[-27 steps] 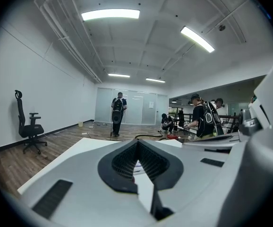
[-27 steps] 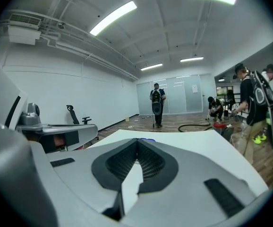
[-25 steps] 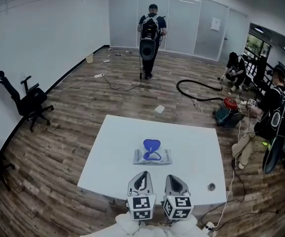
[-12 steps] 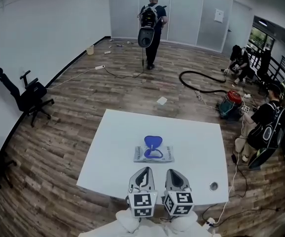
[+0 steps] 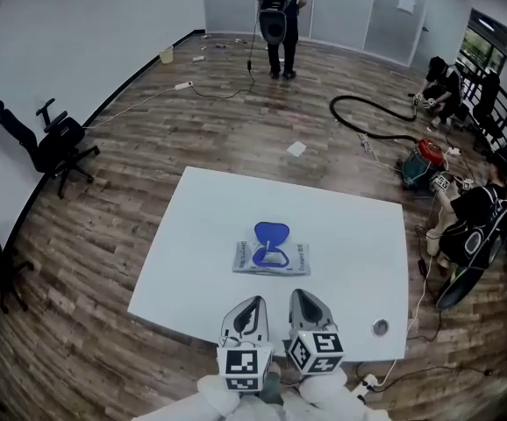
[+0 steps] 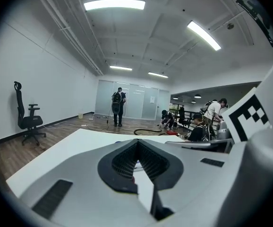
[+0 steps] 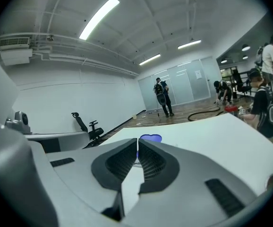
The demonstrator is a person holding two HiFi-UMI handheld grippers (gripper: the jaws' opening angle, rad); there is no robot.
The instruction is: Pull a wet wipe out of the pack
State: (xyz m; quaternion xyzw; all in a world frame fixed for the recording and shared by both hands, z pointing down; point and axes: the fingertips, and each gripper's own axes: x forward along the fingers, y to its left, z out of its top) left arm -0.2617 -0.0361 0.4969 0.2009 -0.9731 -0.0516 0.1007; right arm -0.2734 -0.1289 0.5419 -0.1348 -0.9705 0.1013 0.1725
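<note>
The wet wipe pack (image 5: 271, 258) lies flat in the middle of the white table (image 5: 192, 235), its blue lid (image 5: 271, 232) flipped open toward the far side. My left gripper (image 5: 249, 310) and right gripper (image 5: 304, 302) hover side by side at the table's near edge, short of the pack and apart from it. Both have their jaws shut with nothing between them. In the right gripper view the blue lid (image 7: 150, 138) peeks out just beyond the shut jaws (image 7: 137, 145). The left gripper view shows the shut jaws (image 6: 137, 148) hiding most of the pack.
A round cable hole (image 5: 380, 327) sits in the table's near right corner. Office chairs (image 5: 52, 143) stand by the left wall. A person with a backpack (image 5: 275, 7) stands far off; other people (image 5: 473, 222) sit on the floor at right among a hose (image 5: 367, 117) and cables.
The head view has tipped a little, so the table and pack sit slightly differently in frame. Both grippers stay shut near the table's front edge, the right one slightly lower.
</note>
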